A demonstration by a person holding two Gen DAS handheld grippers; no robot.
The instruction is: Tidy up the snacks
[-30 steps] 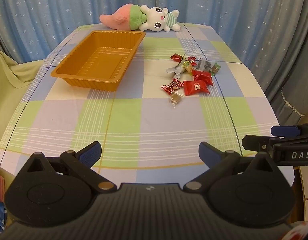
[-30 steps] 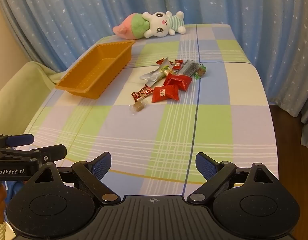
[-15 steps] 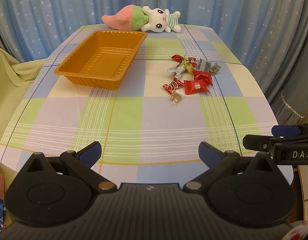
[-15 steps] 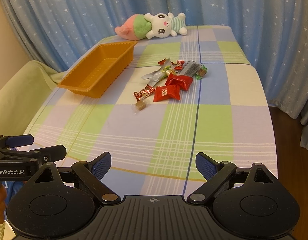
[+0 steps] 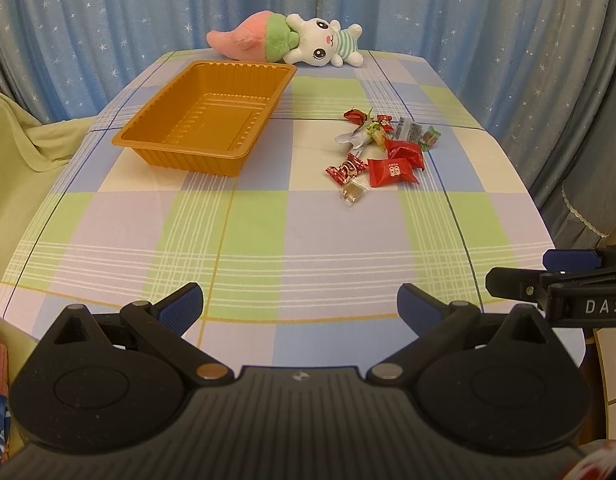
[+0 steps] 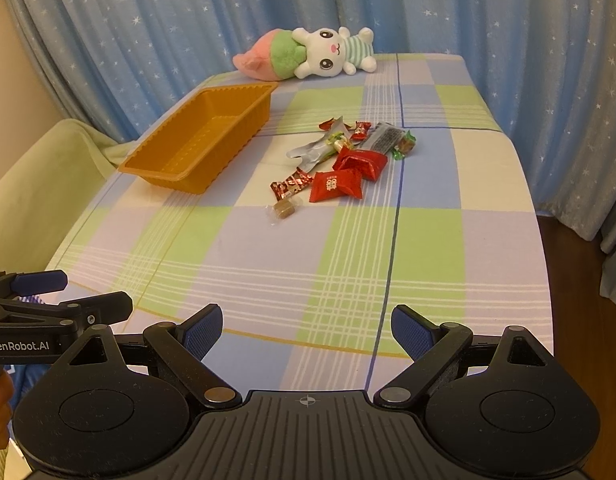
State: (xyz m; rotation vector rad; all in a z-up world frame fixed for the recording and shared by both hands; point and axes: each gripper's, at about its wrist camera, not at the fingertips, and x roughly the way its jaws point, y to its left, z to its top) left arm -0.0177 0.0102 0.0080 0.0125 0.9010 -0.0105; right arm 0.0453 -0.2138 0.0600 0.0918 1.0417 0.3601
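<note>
An empty orange plastic tray [image 5: 205, 120] [image 6: 203, 136] stands on the left far half of the checked tablecloth. A pile of wrapped snacks [image 5: 382, 148] [image 6: 348, 160] lies to its right: red packets, a silver wrapper and a small brown candy [image 6: 283, 210]. My left gripper [image 5: 299, 300] is open and empty over the table's near edge. My right gripper [image 6: 305, 326] is open and empty, also at the near edge, far short of the snacks. Each gripper shows at the side of the other's view.
A plush rabbit with a pink tail [image 5: 291, 42] [image 6: 308, 54] lies at the table's far edge behind the tray. Blue starred curtains hang behind and to the right. A green covered sofa [image 6: 35, 184] stands left of the table.
Both views have shifted slightly forward and up, so the tray and snacks sit a little lower and nearer. Both grippers stay open and empty.
</note>
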